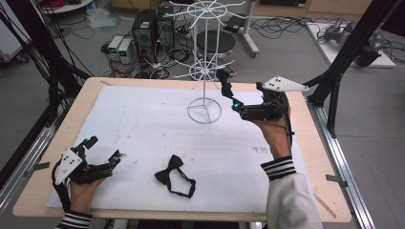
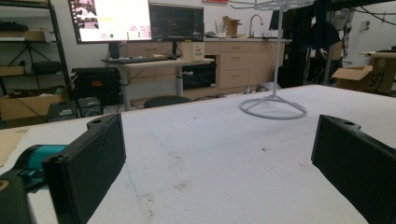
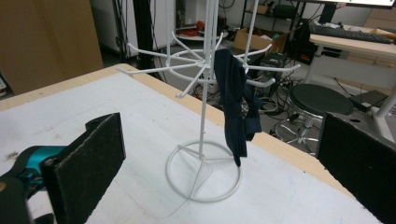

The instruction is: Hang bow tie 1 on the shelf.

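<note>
A white wire display rack point(image 1: 205, 57) stands at the far middle of the white-covered table point(image 1: 143, 124). A dark blue bow tie point(image 1: 225, 86) hangs from a hook on its lower ring, seen up close in the right gripper view point(image 3: 236, 107). My right gripper point(image 1: 247, 95) is just right of the rack, open, with nothing between its pads point(image 3: 219, 140). A black bow tie point(image 1: 174, 175) with its strap lies flat near the front middle. My left gripper point(image 1: 104, 148) rests at the front left, open and empty point(image 2: 215, 154), and it looks toward the rack's base point(image 2: 273, 105).
Black frame posts point(image 1: 334, 86) rise at the table's right edge, and dark poles with cables stand at the left. Computers point(image 1: 143, 28) and a round stool point(image 1: 216, 43) sit on the floor behind the table. A thin wooden stick point(image 1: 325, 205) lies at the front right corner.
</note>
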`<state>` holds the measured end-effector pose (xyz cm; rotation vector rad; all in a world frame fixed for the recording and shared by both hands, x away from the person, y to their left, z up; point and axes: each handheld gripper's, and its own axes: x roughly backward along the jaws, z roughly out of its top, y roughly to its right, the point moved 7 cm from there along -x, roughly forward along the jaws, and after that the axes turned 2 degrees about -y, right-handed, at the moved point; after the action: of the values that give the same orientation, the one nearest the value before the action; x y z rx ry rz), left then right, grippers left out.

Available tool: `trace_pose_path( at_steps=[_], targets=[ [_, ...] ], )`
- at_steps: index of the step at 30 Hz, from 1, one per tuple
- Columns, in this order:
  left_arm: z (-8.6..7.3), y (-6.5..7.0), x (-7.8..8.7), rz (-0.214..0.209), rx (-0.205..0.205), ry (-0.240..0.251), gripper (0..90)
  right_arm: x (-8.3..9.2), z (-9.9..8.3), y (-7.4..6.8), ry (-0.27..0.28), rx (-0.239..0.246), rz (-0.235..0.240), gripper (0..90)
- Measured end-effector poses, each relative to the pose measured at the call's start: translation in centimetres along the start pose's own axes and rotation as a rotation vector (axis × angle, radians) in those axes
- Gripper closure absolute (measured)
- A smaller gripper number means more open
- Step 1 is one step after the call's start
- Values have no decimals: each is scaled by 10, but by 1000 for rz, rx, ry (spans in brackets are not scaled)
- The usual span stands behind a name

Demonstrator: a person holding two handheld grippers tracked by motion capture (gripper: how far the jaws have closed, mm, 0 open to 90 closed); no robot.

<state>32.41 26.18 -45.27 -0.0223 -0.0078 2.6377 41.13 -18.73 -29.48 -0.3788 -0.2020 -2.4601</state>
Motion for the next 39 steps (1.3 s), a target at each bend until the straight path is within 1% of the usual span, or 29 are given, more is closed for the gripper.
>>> trace_pose_path(
  at_steps=[4,6,11,16,18,20,25,27,32,35,39],
  targets=[
    [0,0,0,0,-3,-4,35,12,-9,-3,30,-12,0,6],
    [0,0,0,0,-1,-2,35,18,-14,-4,38,-14,-6,6],
    [0,0,0,0,-1,-4,35,29,-32,-3,54,-43,-21,7],
    [0,0,-1,0,1,-7,34,37,-52,0,74,-80,-29,7],
    [0,0,0,0,-3,-8,34,40,-59,0,88,-87,-23,6],
    [0,0,0,-1,-2,-7,35,42,-66,-1,87,-94,-25,6],
    [0,0,0,-1,-2,-7,34,46,-82,-2,114,-119,-30,6],
    [0,0,0,0,-3,-7,35,48,-87,-3,129,-109,-35,7],
    [0,0,0,0,-4,-8,34,56,-101,-9,176,-101,-35,6],
    [0,0,0,0,-4,-8,34,59,-108,-11,192,-90,-39,7],
    [0,0,0,0,-5,-8,34,62,-120,-14,219,-89,-49,7]
  ],
)
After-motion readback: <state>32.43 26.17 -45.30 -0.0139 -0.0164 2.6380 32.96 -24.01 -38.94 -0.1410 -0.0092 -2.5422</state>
